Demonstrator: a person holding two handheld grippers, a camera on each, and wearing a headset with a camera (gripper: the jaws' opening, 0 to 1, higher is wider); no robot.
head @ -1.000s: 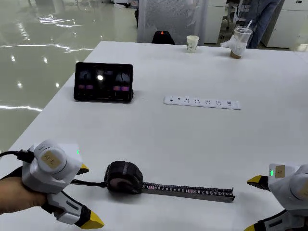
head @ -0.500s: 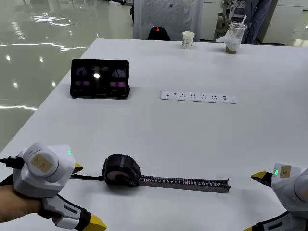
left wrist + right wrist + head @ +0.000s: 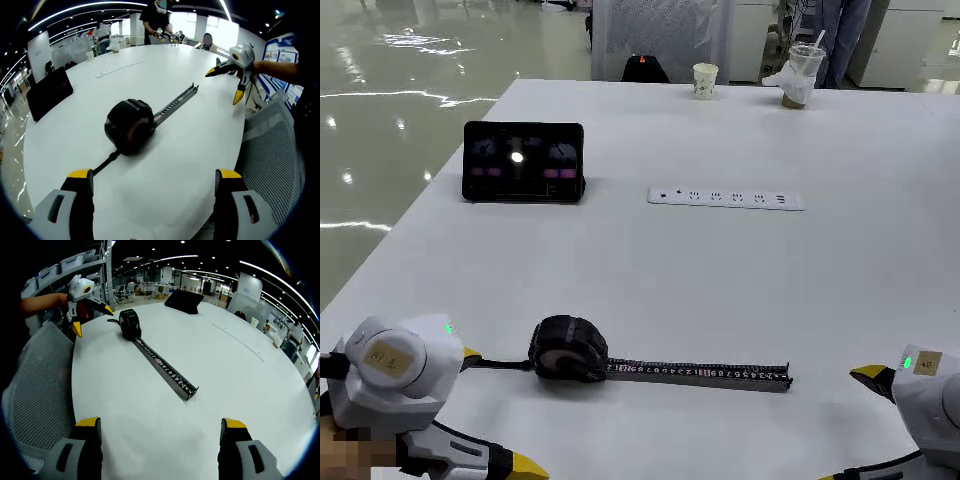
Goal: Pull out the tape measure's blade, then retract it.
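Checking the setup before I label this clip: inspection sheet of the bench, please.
Surface: plain white table.
Job's things: tape case near the front edge; blade pulled out, lying flat on the table.
Clutter: tablet, power strip; paper cup and plastic cup at the far edge.
Grippers: left gripper and right gripper both open, empty, clear of the tape.
Cables: nothing seen; a black strap trails from the tape case.
Surroundings: glossy floor; chair behind the table.
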